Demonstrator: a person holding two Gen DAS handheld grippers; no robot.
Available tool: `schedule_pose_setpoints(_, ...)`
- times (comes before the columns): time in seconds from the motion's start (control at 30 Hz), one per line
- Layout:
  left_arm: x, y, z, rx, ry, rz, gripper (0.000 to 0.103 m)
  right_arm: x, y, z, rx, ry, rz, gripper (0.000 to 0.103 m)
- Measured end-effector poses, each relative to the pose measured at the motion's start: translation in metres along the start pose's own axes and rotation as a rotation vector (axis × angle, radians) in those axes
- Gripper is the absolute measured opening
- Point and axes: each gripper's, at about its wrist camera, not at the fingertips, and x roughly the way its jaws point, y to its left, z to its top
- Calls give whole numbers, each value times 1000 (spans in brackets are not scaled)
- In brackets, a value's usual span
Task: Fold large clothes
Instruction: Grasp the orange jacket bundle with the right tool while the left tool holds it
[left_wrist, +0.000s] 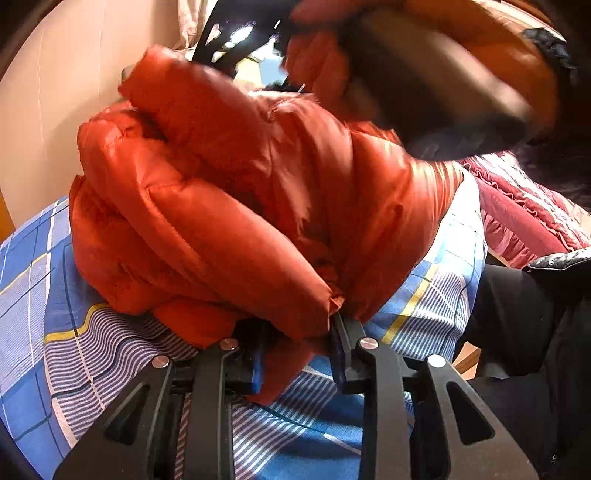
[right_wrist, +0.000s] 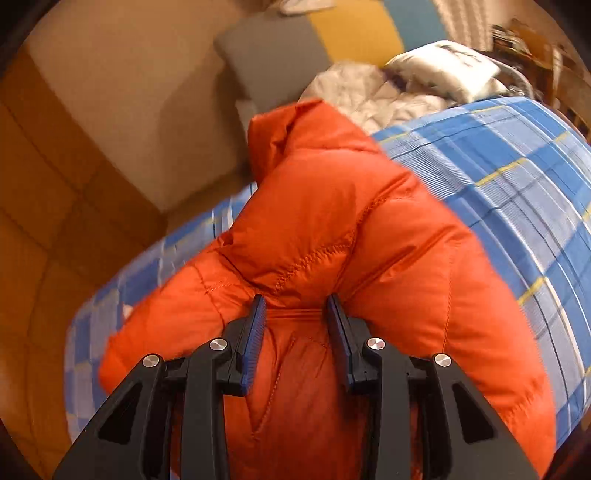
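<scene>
Left wrist view: orange puffer jacket (left_wrist: 229, 192) bunched on the blue plaid bedsheet (left_wrist: 55, 354), left gripper (left_wrist: 299, 350) fingers clamped on a fold at 6 o'clock. Right wrist view: right gripper (right_wrist: 295, 332) fingers pinching the jacket's quilted fabric at 6 o'clock, hood at 12 o'clock.

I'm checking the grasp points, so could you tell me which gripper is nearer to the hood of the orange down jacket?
Cannot tell. The right gripper pinches a fold of the orange down jacket, hood beyond it; the left gripper pinches a cuff-like edge, hood unidentifiable.
</scene>
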Motion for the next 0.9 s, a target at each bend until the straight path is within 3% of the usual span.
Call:
schedule_pose_setpoints(0.2, -3, 1, 5, -24, 14, 20, 25, 29, 5, -2, -80, 76, -59, 35)
schedule_pose_setpoints(0.3, -2, -6, 12, -21, 40, 42, 25, 25, 3, 1, -101, 93, -46, 35)
schedule_pose_setpoints(0.47, -4, -18, 20, 20, 74, 86, 25, 3, -13, 7, -35, 89, 54, 35)
schedule_pose_setpoints(0.57, -1, -28, 22, 35, 77, 104, 25, -16, -16, 7, -27, 59, 94, 43)
schedule_pose_setpoints(0.63, -4, -28, 22, 53, 76, 119, 25, -29, -17, 5, -42, 32, 114, 54)
schedule_pose_setpoints(0.9, -3, -36, 22, 78, 72, 136, 25, -35, -20, 3, -57, 31, 130, 56)
